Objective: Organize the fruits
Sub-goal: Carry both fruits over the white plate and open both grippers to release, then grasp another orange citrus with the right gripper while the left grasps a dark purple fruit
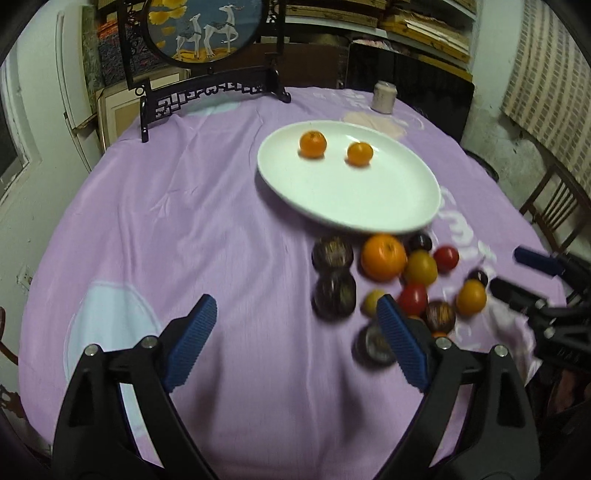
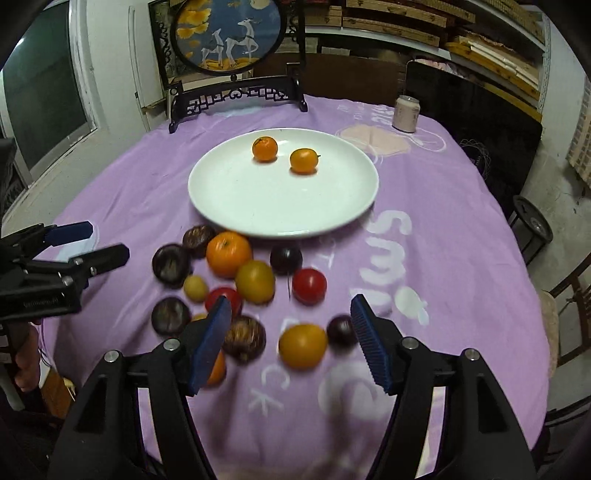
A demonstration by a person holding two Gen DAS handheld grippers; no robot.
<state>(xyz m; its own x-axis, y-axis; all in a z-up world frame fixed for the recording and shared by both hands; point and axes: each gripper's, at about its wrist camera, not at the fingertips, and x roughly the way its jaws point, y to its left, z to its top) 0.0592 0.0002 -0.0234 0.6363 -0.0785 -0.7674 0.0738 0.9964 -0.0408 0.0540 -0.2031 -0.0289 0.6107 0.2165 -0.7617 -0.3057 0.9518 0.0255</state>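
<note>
A white plate (image 2: 258,199) on the purple cloth holds two small oranges (image 2: 265,148) (image 2: 303,160); the left wrist view shows the same plate (image 1: 347,199). In front of it lies a loose pile: a big orange (image 2: 228,253), red tomatoes (image 2: 309,286), yellow fruit (image 2: 303,345) and dark round fruit (image 2: 244,338). My right gripper (image 2: 290,306) hangs open above the pile's near side, its pads touching nothing. My left gripper (image 1: 295,306) is open over bare cloth just left of the pile, and dark fruit (image 1: 334,297) lies by its right finger.
A round deer picture in a black carved stand (image 1: 207,29) occupies the table's far edge. A pale can (image 2: 406,113) sits far right of the plate. A wooden chair (image 1: 554,214) and a black bin (image 2: 532,225) are beside the table. A hand (image 2: 27,365) holds the left gripper.
</note>
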